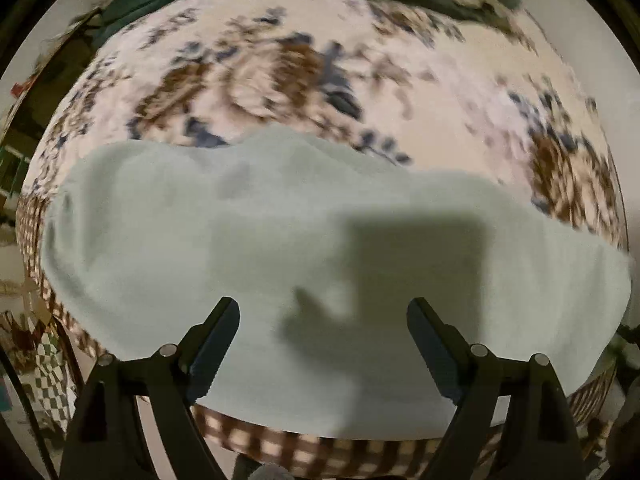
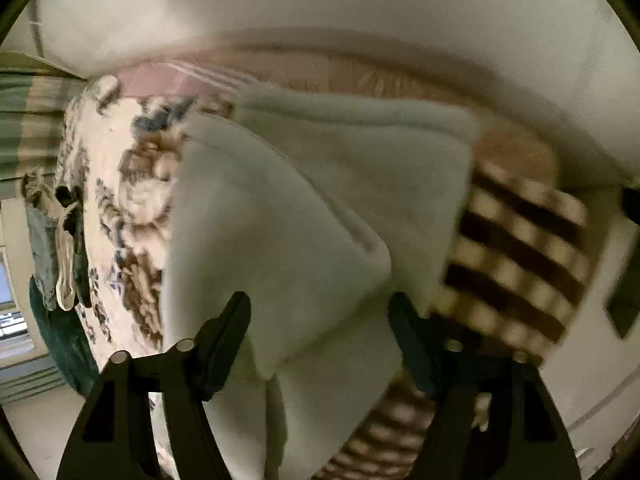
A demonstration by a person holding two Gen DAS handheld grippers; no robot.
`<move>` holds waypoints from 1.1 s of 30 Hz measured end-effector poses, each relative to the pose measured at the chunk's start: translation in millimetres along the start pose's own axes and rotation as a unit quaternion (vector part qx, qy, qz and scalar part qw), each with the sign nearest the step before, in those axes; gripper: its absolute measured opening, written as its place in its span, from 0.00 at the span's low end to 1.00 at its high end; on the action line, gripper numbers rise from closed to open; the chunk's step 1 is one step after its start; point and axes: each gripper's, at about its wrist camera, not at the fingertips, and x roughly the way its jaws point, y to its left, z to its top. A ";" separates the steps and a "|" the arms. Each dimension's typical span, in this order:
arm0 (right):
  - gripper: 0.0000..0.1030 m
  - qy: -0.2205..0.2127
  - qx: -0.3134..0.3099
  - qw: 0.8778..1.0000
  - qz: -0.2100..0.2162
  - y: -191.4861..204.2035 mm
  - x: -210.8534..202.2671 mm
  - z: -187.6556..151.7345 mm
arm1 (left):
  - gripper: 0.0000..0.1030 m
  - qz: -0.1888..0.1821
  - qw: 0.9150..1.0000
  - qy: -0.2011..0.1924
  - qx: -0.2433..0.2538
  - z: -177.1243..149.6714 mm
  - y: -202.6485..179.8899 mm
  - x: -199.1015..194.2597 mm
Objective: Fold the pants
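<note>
Pants (image 1: 304, 248), pale mint and fleecy-looking, lie on the floral bedspread (image 1: 280, 72), along its near edge where the brown checked border (image 1: 320, 448) begins. From the left wrist view they spread wide and fairly flat just beyond your left gripper (image 1: 323, 308), whose jaws stand well apart with nothing between them, hovering over the near hem of the cloth.

From the right wrist view the pants (image 2: 320, 200) are already doubled: a thick folded layer with a rounded corner (image 2: 376, 252) sits on top of another layer. Your right gripper (image 2: 320, 304) has its jaws spread too, with cloth lying in the gap, though the blur makes it hard to say whether either finger actually touches it.

Expect this fabric to handle as soft, limp and light, with some bulk where layers stack. It should not slip much against the bedspread, but it will sag and drag if you lift from one point only. Take hold at the edges, not the middle: pinch through all layers at a folded corner with the right, and at the matching near hem with the left, so both layers travel together. A shallow bite will likely catch only the top layer and open the fold.
</note>
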 end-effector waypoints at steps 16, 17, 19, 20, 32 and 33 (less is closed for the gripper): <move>0.12 -0.016 -0.128 0.987 -0.098 5.4 -16.6 41.0 | 0.83 0.048 0.997 0.006 0.066 -21.1 -32.1 -1.6; 0.12 -0.019 -0.140 0.985 -0.104 9.0 -14.9 39.9 | 0.83 0.052 0.996 0.002 0.067 -21.0 -31.4 -5.1; 0.14 -0.032 -0.172 0.977 -0.122 20.7 -15.0 35.3 | 0.83 0.058 0.996 -0.006 0.070 -20.4 -29.6 -10.6; 0.17 -0.038 -0.186 0.973 -0.131 26.3 -14.1 32.4 | 0.83 0.062 0.995 -0.009 0.073 -19.7 -28.7 -12.6; 0.09 -0.053 -0.157 0.973 -0.161 7.4 -9.7 26.9 | 0.83 0.072 0.997 -0.013 0.028 -19.4 1.8 -17.3; 0.10 -0.036 -0.131 0.980 -0.143 0.3 -7.9 29.5 | 0.83 0.068 0.997 -0.013 0.022 -20.3 4.9 -19.1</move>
